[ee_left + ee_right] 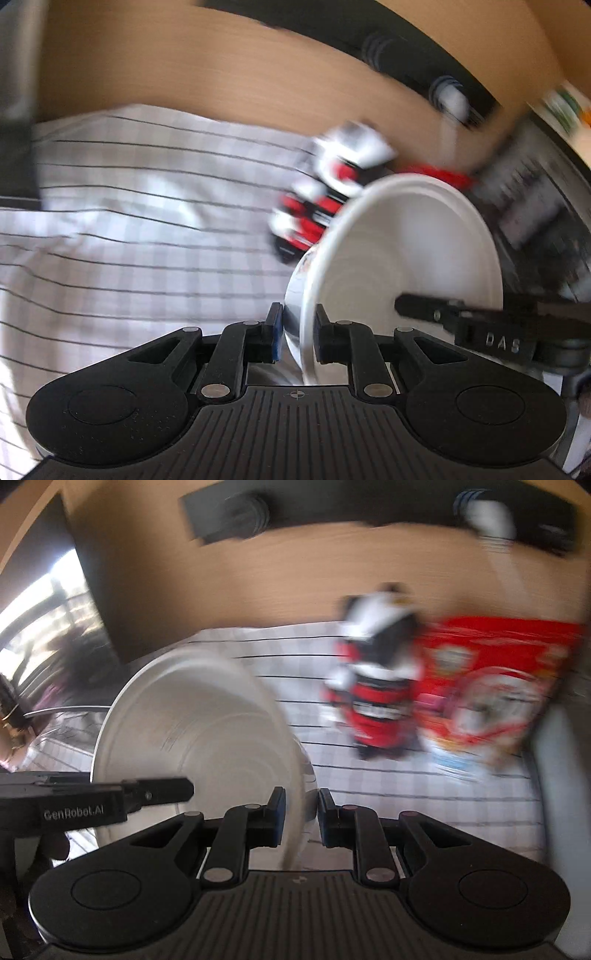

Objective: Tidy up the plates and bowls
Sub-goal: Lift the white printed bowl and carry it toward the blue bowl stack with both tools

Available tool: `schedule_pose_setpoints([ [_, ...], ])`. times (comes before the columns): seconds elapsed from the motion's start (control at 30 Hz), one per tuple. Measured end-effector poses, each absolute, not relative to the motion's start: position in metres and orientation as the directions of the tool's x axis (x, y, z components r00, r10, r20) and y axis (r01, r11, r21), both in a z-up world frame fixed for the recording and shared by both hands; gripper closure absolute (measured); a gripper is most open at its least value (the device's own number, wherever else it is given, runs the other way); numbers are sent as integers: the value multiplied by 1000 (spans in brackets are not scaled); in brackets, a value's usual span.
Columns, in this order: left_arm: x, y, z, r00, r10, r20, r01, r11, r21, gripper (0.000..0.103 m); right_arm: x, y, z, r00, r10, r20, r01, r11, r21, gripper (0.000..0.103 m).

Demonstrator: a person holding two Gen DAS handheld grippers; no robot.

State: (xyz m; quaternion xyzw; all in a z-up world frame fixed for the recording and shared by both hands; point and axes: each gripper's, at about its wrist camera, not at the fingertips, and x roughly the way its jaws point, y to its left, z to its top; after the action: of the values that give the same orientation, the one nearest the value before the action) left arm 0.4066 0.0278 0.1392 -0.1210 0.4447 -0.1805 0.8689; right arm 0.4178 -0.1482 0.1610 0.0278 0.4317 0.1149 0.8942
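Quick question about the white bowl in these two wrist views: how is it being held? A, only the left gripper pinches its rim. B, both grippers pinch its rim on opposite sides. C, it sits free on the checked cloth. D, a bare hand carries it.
B: the left gripper clamps the white bowl by its rim, and the right gripper clamps the rim at the opposite side, above the checked cloth.

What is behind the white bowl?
Behind the white bowl lies a checked cloth with blurry red-and-white packets and a red bag. The bowl covers part of the cloth, so anything there stays hidden.
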Motion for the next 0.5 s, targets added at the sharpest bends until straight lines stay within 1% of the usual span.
schedule_pose_setpoints([
  [0.07, 397, -6, 136, 523, -447, -726, 244, 895, -375, 83, 400, -178, 159, 620, 194, -761, -155, 980, 123, 85],
  [0.1, 394, -20, 134, 515, -452, -729, 255, 892, -373, 85, 392, -191, 157, 624, 179, -761, -139, 983, 117, 85],
  [0.2, 386, -60, 122, 467, -459, -756, 295, 887, -356, 85, 375, -223, 149, 621, 144, -770, -96, 990, 107, 85],
  [0.27, 383, -78, 115, 453, -446, -772, 310, 891, -332, 85, 369, -238, 139, 613, 139, -778, -84, 990, 110, 85],
  [0.37, 380, -100, 96, 425, -394, -815, 315, 908, -275, 85, 372, -253, 114, 584, 149, -798, -73, 989, 132, 85],
  [0.5, 378, -110, 70, 355, -348, -868, 293, 923, -251, 85, 378, -264, 85, 527, 176, -832, -50, 983, 176, 85],
])
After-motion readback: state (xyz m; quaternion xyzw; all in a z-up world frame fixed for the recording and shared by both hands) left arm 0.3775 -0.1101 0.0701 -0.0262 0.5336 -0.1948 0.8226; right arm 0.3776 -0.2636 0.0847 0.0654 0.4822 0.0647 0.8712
